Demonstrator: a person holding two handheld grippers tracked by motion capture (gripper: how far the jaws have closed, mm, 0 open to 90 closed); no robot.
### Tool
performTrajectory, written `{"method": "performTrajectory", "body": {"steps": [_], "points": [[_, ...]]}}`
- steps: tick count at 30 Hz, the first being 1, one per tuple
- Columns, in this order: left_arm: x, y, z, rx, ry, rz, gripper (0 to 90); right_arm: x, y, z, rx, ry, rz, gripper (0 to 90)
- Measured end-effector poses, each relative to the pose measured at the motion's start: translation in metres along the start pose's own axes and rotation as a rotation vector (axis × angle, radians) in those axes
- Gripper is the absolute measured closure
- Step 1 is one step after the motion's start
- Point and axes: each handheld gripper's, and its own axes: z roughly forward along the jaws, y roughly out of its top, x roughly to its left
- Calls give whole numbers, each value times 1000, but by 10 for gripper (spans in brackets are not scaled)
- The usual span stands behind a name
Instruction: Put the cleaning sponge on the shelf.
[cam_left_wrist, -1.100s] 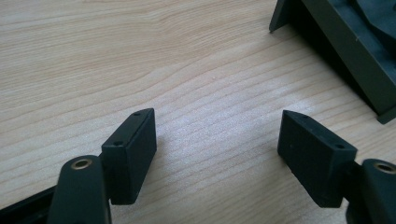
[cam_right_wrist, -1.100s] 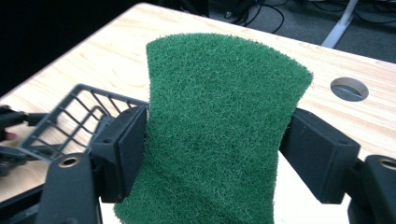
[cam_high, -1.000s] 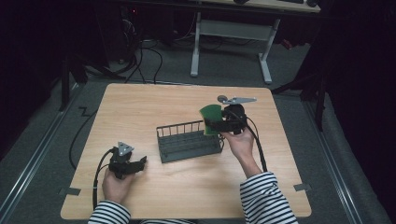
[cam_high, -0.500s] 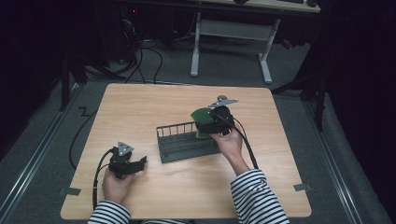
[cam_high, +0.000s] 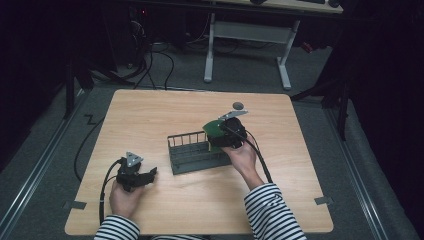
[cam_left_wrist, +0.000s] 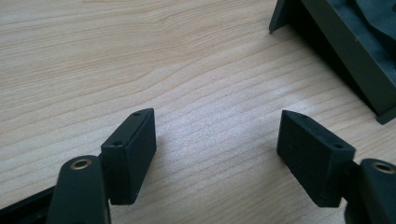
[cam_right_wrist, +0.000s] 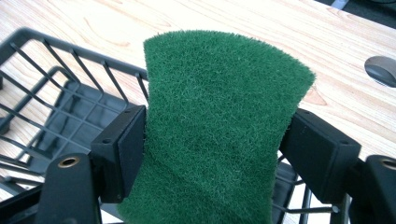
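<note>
Between right gripper jaws: green scouring pad, clamped (above wire basket); left gripper jaws wide.

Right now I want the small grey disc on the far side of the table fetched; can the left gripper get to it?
Probably not easily: the left gripper rests open near the table's front, and the wire basket and right gripper holding the green scouring pad lie between it and the grey disc.

basket mid-table (wire walls) — open tabletop around
</note>
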Motion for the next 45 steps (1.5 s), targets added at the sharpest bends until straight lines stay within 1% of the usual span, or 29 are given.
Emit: {"method": "performTrajectory", "body": {"steps": [2,4,10,13,16,22,24,26,29,32,33,34,37,41,44,45], "points": [[0,0,0,0,0,0,288,-1,-2,-1,2,4,8,252],[0,0,0,0,1,1,287,-1,-2,-2,8,-1,-4,256],[0,0,0,0,0,0,288,1,-4,0,20,-10,-15,263],[0,0,0,0,1,0,289,3,-6,-2,27,8,-10,264],[0,0,0,1,1,1,286,7,-6,-2,41,-10,-38,265],[0,0,0,1,1,1,287,10,-8,1,48,-9,-38,264],[0,0,0,-1,1,-1,288,9,-10,0,35,-1,-28,253],[0,0,0,0,1,-1,286,7,-12,-2,18,25,1,208],[0,0,0,-1,2,-1,287,3,-13,-4,-2,26,23,146],[0,0,0,-1,2,-1,286,2,-12,-10,-24,33,26,140],[0,0,0,1,2,0,286,1,-13,-16,-50,43,27,139],[0,0,0,1,2,0,286,1,-13,-16,-50,43,27,139],[0,0,0,1,1,0,285,0,-15,-26,-74,48,19,141],[0,0,0,1,0,0,284,-7,-22,-37,-109,62,34,189],[0,0,0,0,2,0,283,-14,-27,-42,-108,57,50,195],[0,0,0,-1,2,0,283,-16,-29,-44,-110,52,49,201]]}}
